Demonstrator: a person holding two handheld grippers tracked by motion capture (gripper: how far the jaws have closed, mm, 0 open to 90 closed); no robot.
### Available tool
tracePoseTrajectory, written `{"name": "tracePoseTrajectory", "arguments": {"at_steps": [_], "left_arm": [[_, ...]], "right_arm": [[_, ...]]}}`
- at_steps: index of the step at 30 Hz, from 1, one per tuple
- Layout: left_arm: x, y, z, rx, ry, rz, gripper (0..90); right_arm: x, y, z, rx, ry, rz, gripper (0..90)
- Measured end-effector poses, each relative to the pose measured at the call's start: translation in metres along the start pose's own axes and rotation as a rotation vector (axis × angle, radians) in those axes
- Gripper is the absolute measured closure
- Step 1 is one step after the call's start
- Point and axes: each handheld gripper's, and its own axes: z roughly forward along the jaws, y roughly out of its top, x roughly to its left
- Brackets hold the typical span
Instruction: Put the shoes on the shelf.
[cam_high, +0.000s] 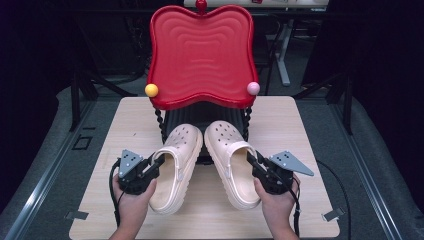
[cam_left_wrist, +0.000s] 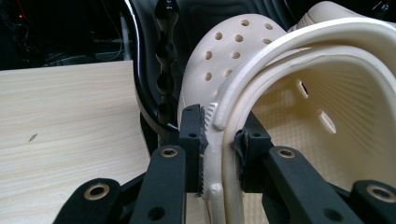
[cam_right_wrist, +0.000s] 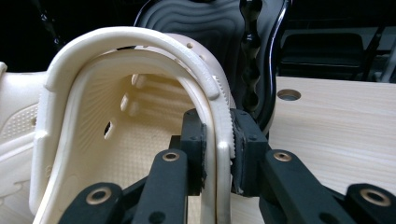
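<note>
Holding both cream perforated foam clogs by their outer side walls right now: my left hand-held gripper (cam_high: 156, 163) is pinching the outer rim of the left cream foam clog (cam_high: 175, 167), jaws clamped either side of the wall where the heel strap pivots, and my right hand-held gripper (cam_high: 253, 161) is pinching the outer rim of the right cream foam clog (cam_high: 231, 162) the same way. Both gripper views confirm pads pressed on the wall, foam sandwiched between. The pair sits side by side on the light wood-grain worktop (cam_high: 295, 130), toes pointing away from me and tucked under the glossy red wavy plastic chair seat (cam_high: 200, 55), close to its black beaded legs (cam_high: 160, 122). Looks like the job is moving the pair relative to that chair. Risks as I judge them: the grip is on a thin, soft edge, so the wall can fold or slip out if I lift fast or twist. The loose heel strap near the left pads could shift and loosen the hold. Toes are near the black legs and base, so pushing forward unevenly could snag one clog and skew it. Can't tell whether the soles are on the worktop or just clear of it.
</note>
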Motion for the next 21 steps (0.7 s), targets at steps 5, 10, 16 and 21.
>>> {"name": "tracePoseTrajectory", "arguments": {"at_steps": [5, 10, 16, 21], "left_arm": [[-0.002, 0.0, 0.004, -0.005, 0.003, -0.013, 75.6], [-0.004, 0.002, 0.008, -0.008, 0.009, -0.006, 75.5], [-0.004, 0.007, 0.012, -0.017, 0.016, -0.008, 75.5], [-0.008, 0.015, 0.019, -0.034, 0.035, 0.009, 75.5]], "right_arm": [[0.001, 0.001, 0.005, -0.001, -0.005, -0.003, 76.2], [0.0, 0.001, 0.008, 0.0, -0.008, -0.003, 76.3], [0.001, 0.002, 0.012, 0.0, -0.009, -0.001, 76.2], [0.003, 0.005, 0.018, -0.01, -0.009, -0.019, 76.2]]}}
